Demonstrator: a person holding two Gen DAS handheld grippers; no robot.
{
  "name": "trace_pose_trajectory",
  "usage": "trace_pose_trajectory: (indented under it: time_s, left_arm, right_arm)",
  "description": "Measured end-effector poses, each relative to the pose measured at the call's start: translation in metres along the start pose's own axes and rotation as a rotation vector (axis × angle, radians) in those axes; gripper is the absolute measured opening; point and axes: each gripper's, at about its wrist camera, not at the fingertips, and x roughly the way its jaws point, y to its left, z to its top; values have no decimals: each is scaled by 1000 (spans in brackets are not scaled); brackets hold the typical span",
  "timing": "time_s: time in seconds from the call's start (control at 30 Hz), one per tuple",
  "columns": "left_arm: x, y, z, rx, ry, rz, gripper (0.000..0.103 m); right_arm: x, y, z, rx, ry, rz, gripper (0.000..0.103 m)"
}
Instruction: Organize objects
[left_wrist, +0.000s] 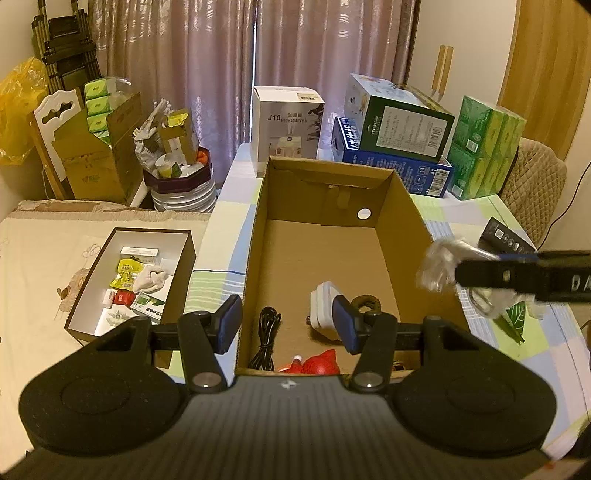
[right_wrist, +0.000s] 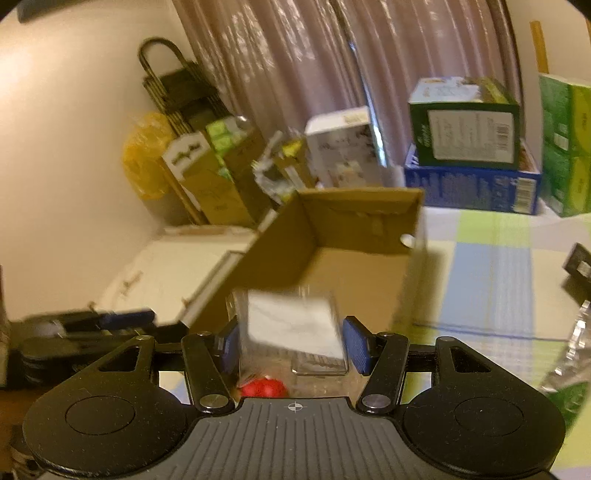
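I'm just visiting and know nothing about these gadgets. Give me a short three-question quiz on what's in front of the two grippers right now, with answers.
1. True or false: the left gripper is open and holds nothing.
2. What does the right gripper carry? A) a clear plastic packet with something white inside, B) a black cable, C) a tissue pack.
3. Name two things already lying in the big cardboard box.

Key
1. True: its blue pads stand wide apart over the near end of the box.
2. A: the clear plastic packet sits between its pads, at the box's right edge.
3. Any two of: the black cable, the white charger plug, the red toy.
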Motion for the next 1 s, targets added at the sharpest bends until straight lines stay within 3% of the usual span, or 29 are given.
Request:
trace_pose_trajectory:
  time_s: [0.07,0.1,0.53,1.0]
  left_arm:
    - [2,2,-1,-4,4,-3,49]
    - [2,3,-3,-7,5,-5,49]
    - [-10,-8,-16,-23,-3,-15,52]
    - [-54,-61,-33,-17,-26,-59,73]
  right_arm:
    - [-2,-1,2,14,-44,2,81]
    - [-5,-3,3,21,-68,-7,82]
    - [-38,-30,-22,100,-47,-82,82]
    - [-131,-47,-77,85,-114,-211,82]
